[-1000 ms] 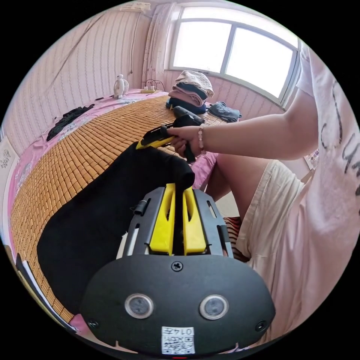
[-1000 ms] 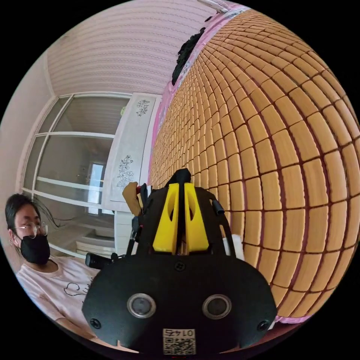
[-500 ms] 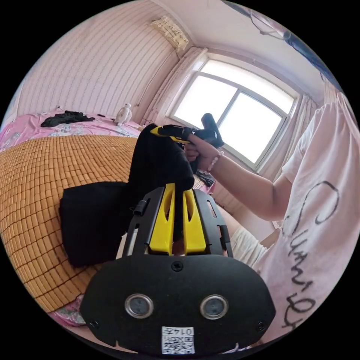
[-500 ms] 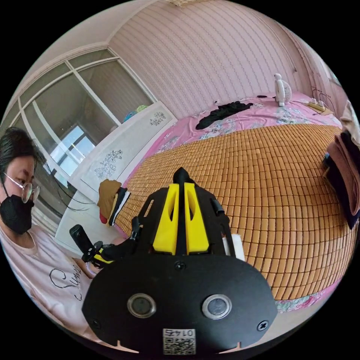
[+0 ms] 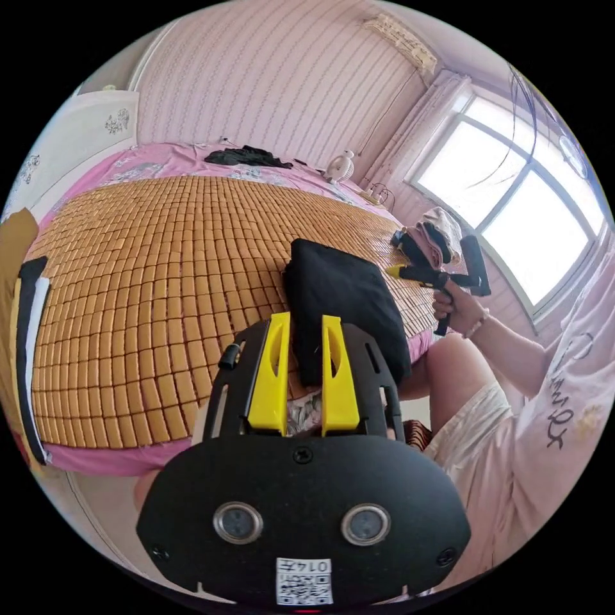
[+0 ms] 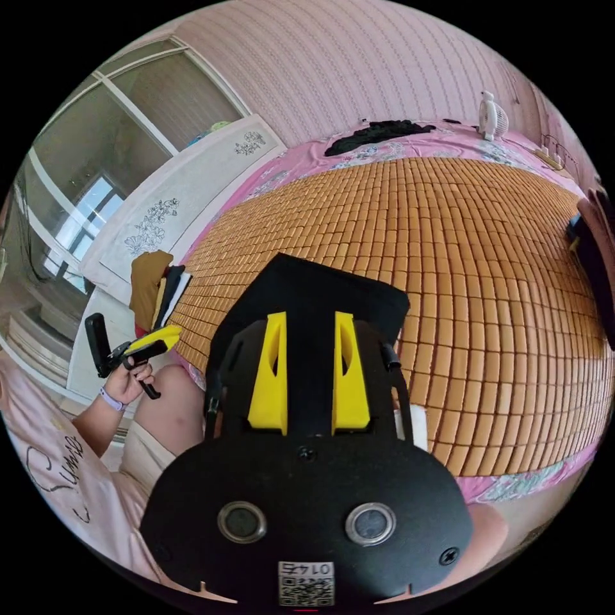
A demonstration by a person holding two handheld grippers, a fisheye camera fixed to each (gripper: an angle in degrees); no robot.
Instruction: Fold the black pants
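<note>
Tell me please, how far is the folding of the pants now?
Mostly done, it seems. The pants lie on the mat as a compact folded rectangle near the edge. Both grippers, left and right, have open jaws and hold nothing. Left, perhaps: smoothing it, or moving it to the pile.

black pants [image 5: 346, 301], orange tiled mat [image 5: 160, 269], pink sheet [image 6: 397, 150]

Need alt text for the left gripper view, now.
Folded black pants lie on a bamboo mat on the bed, just beyond the open left tool. The right tool hangs beside them, near a stack of clothes.
</note>
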